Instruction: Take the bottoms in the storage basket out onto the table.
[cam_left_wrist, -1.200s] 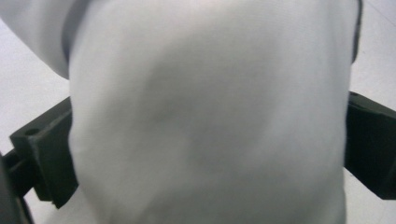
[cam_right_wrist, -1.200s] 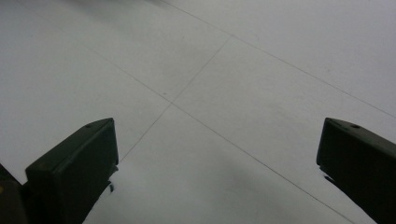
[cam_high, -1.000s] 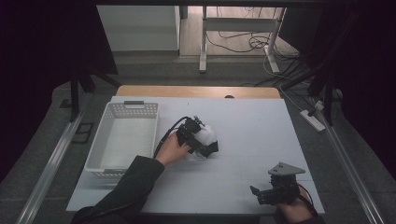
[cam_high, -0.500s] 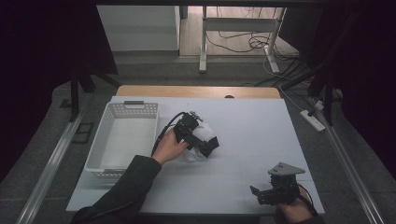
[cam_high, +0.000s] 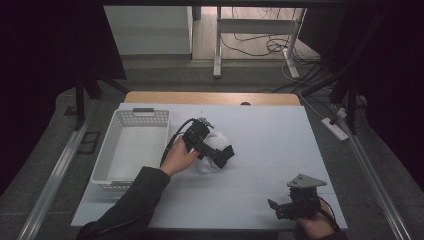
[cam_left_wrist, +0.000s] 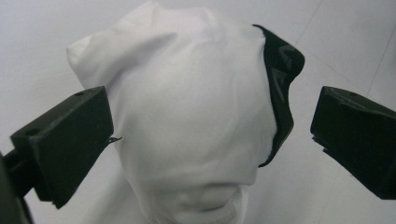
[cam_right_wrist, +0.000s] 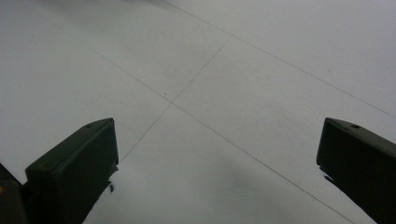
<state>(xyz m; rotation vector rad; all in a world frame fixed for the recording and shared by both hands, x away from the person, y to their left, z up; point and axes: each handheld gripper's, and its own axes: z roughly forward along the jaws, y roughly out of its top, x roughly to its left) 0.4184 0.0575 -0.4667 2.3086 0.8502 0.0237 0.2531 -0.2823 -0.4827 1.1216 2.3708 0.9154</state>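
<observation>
A crumpled white cloth (cam_high: 212, 152) with a black band (cam_left_wrist: 280, 88) lies bunched near the middle of the white table (cam_high: 280, 135). My left gripper (cam_high: 225, 152) hovers right over it with its jaws open, one on each side of the cloth (cam_left_wrist: 196, 121); the left jaw touches the fabric, the right jaw stands apart. My right gripper (cam_high: 274, 206) rests low at the table's front right, open, with bare table surface (cam_right_wrist: 210, 116) between its jaws.
A white perforated basket (cam_high: 132, 147) stands at the table's left side, with nothing in it. A wooden strip (cam_high: 210, 98) runs along the table's far edge. Beyond it are a desk frame and cables on the floor.
My left gripper has shifted slightly right and down over the white cloth. The right gripper has stayed where it was.
</observation>
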